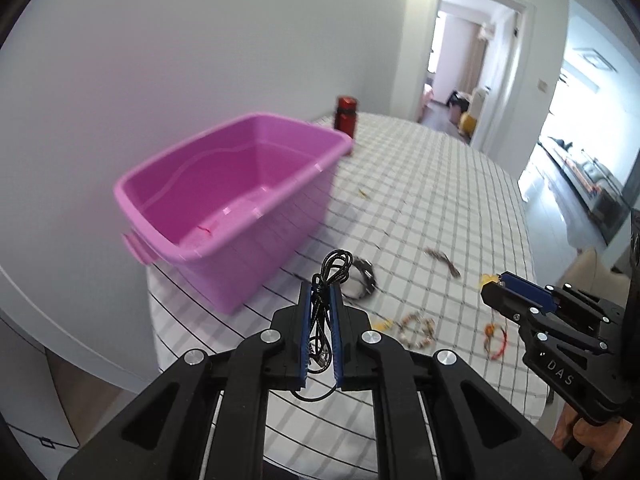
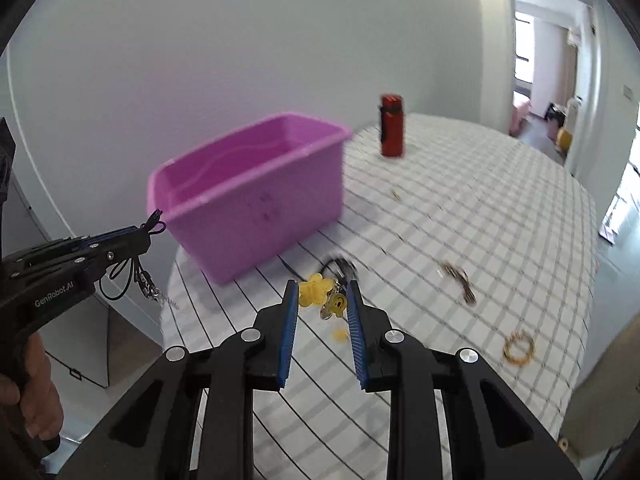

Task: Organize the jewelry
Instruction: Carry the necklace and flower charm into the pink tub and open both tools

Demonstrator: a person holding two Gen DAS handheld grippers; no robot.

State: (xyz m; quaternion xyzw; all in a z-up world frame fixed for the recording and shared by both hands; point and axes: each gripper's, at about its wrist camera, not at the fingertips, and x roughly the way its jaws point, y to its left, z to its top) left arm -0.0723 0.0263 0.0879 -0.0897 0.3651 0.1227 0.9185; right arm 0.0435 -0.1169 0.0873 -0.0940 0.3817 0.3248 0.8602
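My left gripper (image 1: 321, 289) is shut on a black cord necklace (image 1: 334, 265), held above the table's near-left edge in front of the pink bin (image 1: 232, 200). The right wrist view shows that gripper (image 2: 149, 233) at the left, the cord with a small chain (image 2: 129, 276) dangling under it. My right gripper (image 2: 322, 286) is shut on a yellow charm piece (image 2: 316, 293) with a flower and a smiley face. In the left wrist view the right gripper (image 1: 494, 282) hovers to the right, yellow showing at its tip. The bin's floor holds a small red piece (image 1: 208, 229).
On the checked tablecloth (image 1: 440, 200) lie a black bracelet (image 1: 364, 280), a beaded bracelet (image 1: 416, 328), a red-orange bracelet (image 1: 496, 340), a brown piece (image 1: 444, 262) and a gold bracelet (image 2: 519, 348). A red bottle (image 2: 391, 126) stands behind the bin. A white wall is at the left.
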